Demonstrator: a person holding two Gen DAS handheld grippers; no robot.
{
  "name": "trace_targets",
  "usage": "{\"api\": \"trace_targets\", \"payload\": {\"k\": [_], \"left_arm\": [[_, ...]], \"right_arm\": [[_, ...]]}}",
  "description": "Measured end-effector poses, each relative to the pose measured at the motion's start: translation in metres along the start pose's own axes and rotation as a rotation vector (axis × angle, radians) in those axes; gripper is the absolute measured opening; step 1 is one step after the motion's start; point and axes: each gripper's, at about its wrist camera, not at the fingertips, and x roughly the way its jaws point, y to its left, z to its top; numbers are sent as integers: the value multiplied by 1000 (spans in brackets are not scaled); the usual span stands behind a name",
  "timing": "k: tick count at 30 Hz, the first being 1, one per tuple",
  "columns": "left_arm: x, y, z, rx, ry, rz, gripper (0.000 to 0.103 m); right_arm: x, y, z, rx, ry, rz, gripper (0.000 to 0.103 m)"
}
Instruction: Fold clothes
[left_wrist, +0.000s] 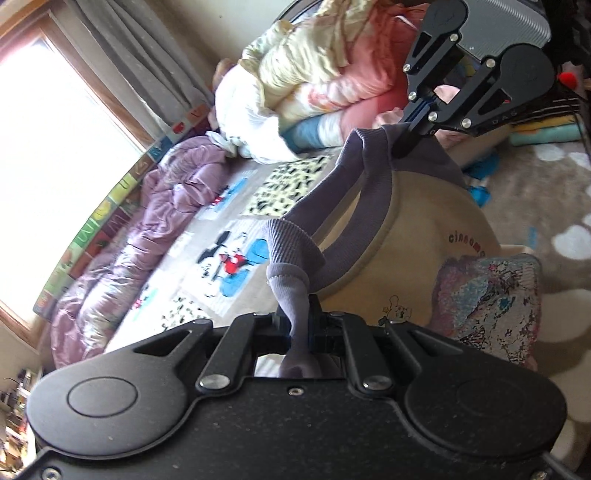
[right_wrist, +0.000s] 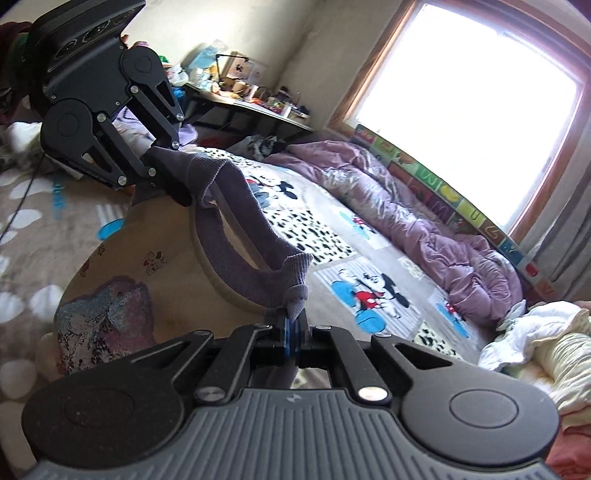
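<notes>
A beige sweatshirt (left_wrist: 424, 229) with a purple ribbed collar (left_wrist: 295, 254) and a sequin patch (left_wrist: 487, 295) hangs in the air over the bed, stretched between both grippers. My left gripper (left_wrist: 299, 321) is shut on one end of the collar. In the same view the right gripper (left_wrist: 415, 127) pinches the far end. In the right wrist view my right gripper (right_wrist: 293, 321) is shut on the collar (right_wrist: 236, 236), and the left gripper (right_wrist: 164, 175) grips it at the upper left. The beige body (right_wrist: 166, 236) sags below.
Below lies a bed with a cartoon-mouse blanket (right_wrist: 369, 291) and a crumpled lilac duvet (right_wrist: 424, 221) by the window (right_wrist: 472, 96). A heap of clothes (left_wrist: 314, 74) sits at one end of the bed. A cluttered desk (right_wrist: 251, 99) stands by the wall. A paw-print rug (left_wrist: 546, 206) covers the floor.
</notes>
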Motion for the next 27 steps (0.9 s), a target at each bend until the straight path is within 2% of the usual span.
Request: {"api": "trace_targets", "payload": {"k": [7, 12, 15, 20, 24, 27], "left_arm": [[19, 23, 20, 54, 4, 84, 7], [32, 40, 38, 79, -3, 150, 7], [40, 48, 48, 114, -9, 214, 7], [48, 58, 61, 162, -43, 375, 7], [54, 51, 49, 234, -65, 493, 7], [59, 31, 24, 297, -61, 487, 6]], "right_arm": [[24, -31, 17, -1, 6, -62, 3], [40, -52, 26, -4, -2, -140, 3], [50, -66, 32, -2, -9, -196, 3], [62, -88, 44, 18, -60, -310, 3], [66, -91, 44, 13, -112, -378, 3], [72, -80, 31, -13, -102, -355, 3]]}}
